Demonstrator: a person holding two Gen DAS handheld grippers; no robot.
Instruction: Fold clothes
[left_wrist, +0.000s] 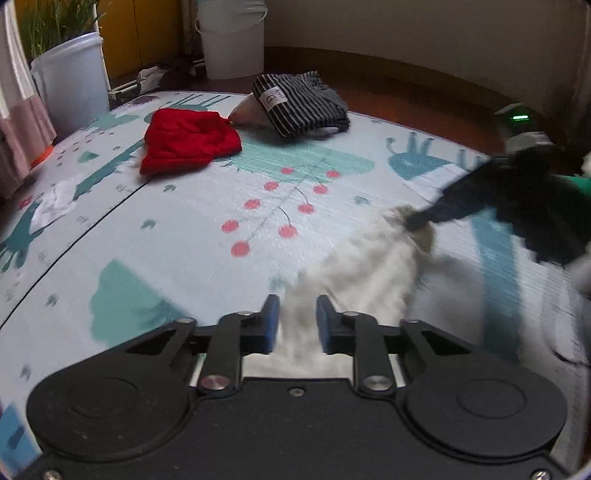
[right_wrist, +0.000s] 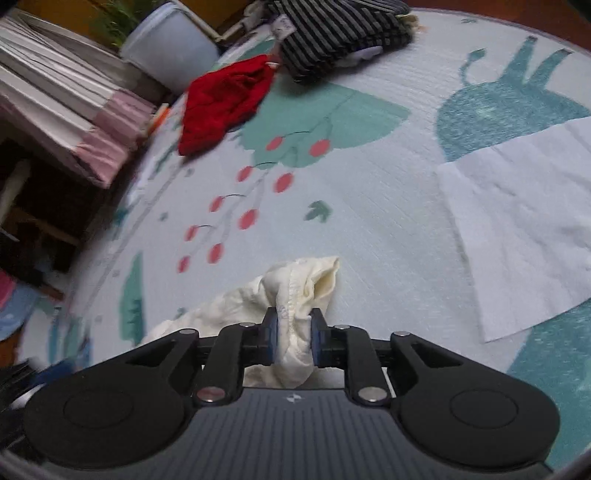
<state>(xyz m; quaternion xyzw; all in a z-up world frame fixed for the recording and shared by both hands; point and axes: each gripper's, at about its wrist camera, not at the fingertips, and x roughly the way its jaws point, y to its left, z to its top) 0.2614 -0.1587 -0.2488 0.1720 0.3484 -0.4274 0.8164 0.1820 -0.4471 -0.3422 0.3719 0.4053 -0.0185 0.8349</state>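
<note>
The cream garment (left_wrist: 369, 266) is strung out between the two tools, its long axis running from the left tongs (left_wrist: 293, 325) at the near edge of the play mat (left_wrist: 184, 229) away and rightward to the right tongs (left_wrist: 417, 221). In the left wrist view the cloth passes between the blue pads (left_wrist: 269, 325) and fills the gap, though the pads stand a little apart, and I cannot tell whether they truly bite. It is blurred there.

In the right wrist view the right tongs (right_wrist: 293, 332) are pressed on a bunched hem of the cream garment (right_wrist: 295, 291), a loose corner poking forward past the tips and the rest trailing back to the left.

Underneath is a pale mat printed with teal shapes, red cherries and a blue animal, lying on a dark wooden floor with a pale wall behind.

Now left to right in the left wrist view: a small white scrap (left_wrist: 51, 205) near the mat's left edge, a white tub with a green plant (left_wrist: 70, 77) off the mat, a red garment (left_wrist: 188, 142) toward the far edge, a second white bucket (left_wrist: 231, 40) on the floor, and a folded striped garment (left_wrist: 299, 103) just beside the red one. A flat white sheet (right_wrist: 524, 229) lies at the mat's right side. The cherry-printed middle lies between the tongs and the far pile.
</note>
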